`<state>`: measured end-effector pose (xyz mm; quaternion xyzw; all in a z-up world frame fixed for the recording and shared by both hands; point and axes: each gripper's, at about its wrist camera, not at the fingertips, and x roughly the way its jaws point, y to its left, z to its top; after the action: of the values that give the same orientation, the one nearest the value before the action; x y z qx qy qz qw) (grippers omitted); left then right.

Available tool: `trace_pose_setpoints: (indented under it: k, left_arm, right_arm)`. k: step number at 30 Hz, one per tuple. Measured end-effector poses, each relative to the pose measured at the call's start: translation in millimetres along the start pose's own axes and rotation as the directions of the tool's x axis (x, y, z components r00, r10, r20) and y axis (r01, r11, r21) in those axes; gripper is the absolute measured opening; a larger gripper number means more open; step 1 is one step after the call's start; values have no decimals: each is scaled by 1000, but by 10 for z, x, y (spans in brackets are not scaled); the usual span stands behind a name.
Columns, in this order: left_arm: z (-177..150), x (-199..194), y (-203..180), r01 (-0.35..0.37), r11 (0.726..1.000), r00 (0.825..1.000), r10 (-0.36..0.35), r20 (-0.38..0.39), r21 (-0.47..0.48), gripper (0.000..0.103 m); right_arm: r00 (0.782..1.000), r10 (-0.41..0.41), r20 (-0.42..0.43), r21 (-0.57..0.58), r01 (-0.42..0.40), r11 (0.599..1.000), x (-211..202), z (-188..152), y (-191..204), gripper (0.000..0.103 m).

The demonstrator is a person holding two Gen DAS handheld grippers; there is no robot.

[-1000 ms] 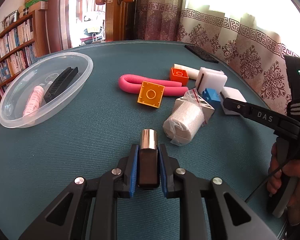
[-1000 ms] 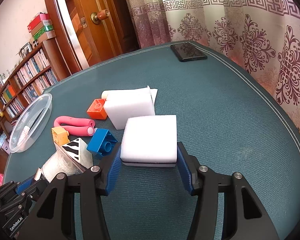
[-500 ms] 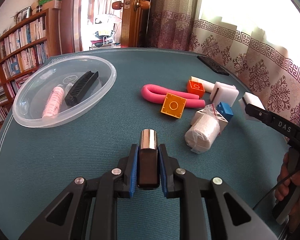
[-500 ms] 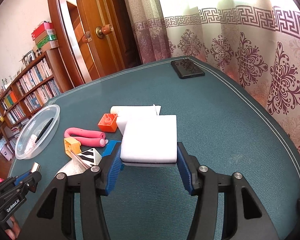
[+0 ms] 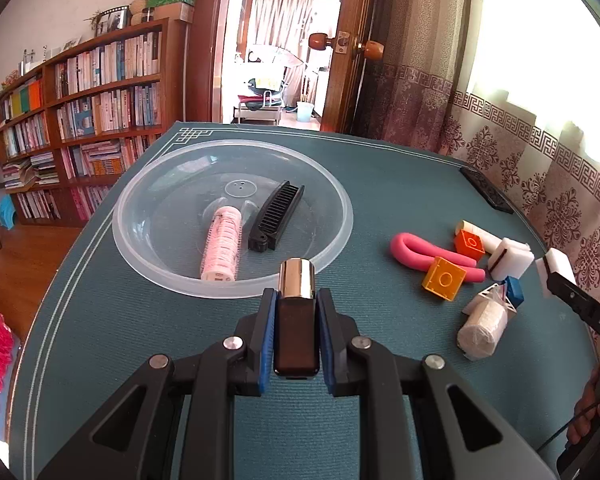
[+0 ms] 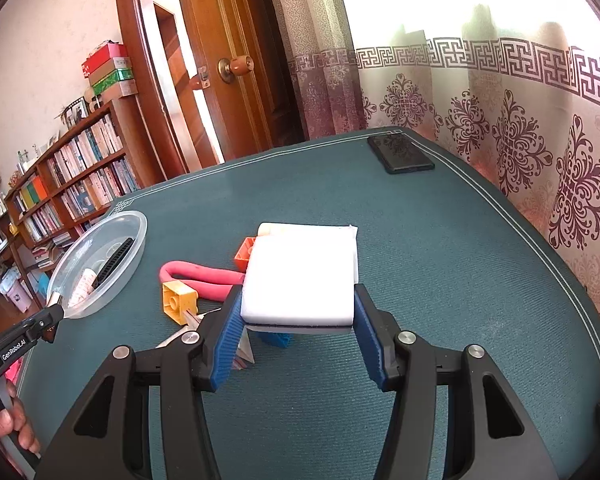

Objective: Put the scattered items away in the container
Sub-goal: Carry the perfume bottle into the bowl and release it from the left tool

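My left gripper (image 5: 296, 300) is shut on a small dark bottle with a silver cap (image 5: 296, 320), held just short of the near rim of the clear plastic bowl (image 5: 340, 204). Inside the bowl lie a pink hair roller (image 5: 222, 243) and a black comb (image 5: 277, 214). My right gripper (image 6: 298, 304) is shut on a white sponge block (image 6: 300, 276), lifted above the pile. On the table remain a pink foam curler (image 5: 416, 250), a yellow brick (image 5: 444, 278), an orange brick (image 5: 470, 242), a blue brick (image 5: 514, 290), another white sponge (image 5: 510, 258) and a wrapped white roll (image 5: 482, 330).
A black phone (image 6: 400, 154) lies near the table's far right corner by the curtain. A bookshelf (image 5: 80, 112) and an open door (image 6: 228, 80) stand beyond the table's far edge. The teal tablecloth (image 6: 460, 280) is bare to the right of the pile.
My left gripper has carried the bottle leftward and up to the bowl's near rim. My right gripper has lifted the white sponge higher off the table, away from the pile.
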<state>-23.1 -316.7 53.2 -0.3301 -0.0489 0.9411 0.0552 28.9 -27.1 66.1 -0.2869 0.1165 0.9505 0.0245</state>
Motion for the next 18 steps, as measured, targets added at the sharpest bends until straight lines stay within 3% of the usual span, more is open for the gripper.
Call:
trace_pose_setpoints:
  k: [8, 18]
  left_arm:
    - [233, -37, 256, -53, 998, 997, 54, 61, -21, 22]
    - [522, 51, 522, -76, 997, 994, 78, 73, -35, 22]
  right_arm:
    - [999, 37, 6, -45, -37, 998, 6, 50, 244, 56]
    - [995, 95, -15, -109, -96, 989, 84, 74, 613, 56]
